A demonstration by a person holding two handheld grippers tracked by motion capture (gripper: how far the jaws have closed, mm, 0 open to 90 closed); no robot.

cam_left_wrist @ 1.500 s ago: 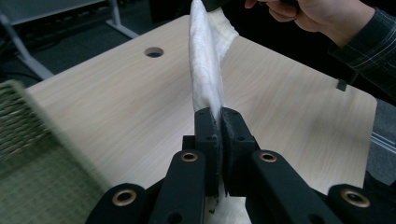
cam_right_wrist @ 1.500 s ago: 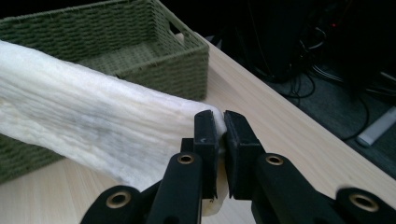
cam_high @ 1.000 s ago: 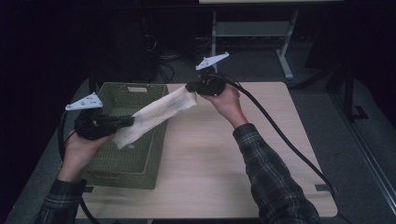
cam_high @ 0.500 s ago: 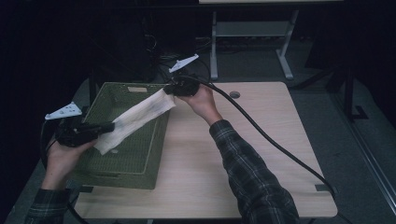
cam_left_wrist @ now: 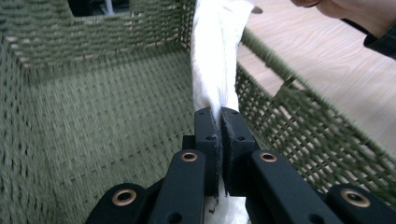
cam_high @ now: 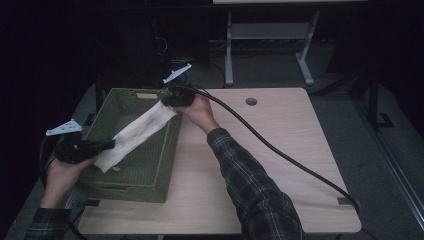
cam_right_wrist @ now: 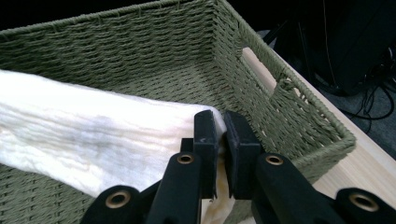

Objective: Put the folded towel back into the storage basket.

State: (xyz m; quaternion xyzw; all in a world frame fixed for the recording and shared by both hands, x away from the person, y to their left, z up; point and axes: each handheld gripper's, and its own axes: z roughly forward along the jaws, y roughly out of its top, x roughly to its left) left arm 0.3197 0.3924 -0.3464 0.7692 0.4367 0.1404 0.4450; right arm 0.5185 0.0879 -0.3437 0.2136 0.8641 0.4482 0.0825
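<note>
My left tongs are clamped on one end of the white cloth, and my right tongs pinch the other end, so the cloth hangs stretched between them over the green woven basket. I judge the carrying done: the cloth is already above the basket's opening, though nothing of it rests on the bottom yet. What is left, I think, is to lower it in and let go with both. Its long axis runs on a slant in the high view, from the near left side of the basket up to the far right corner, sagging little.
</note>
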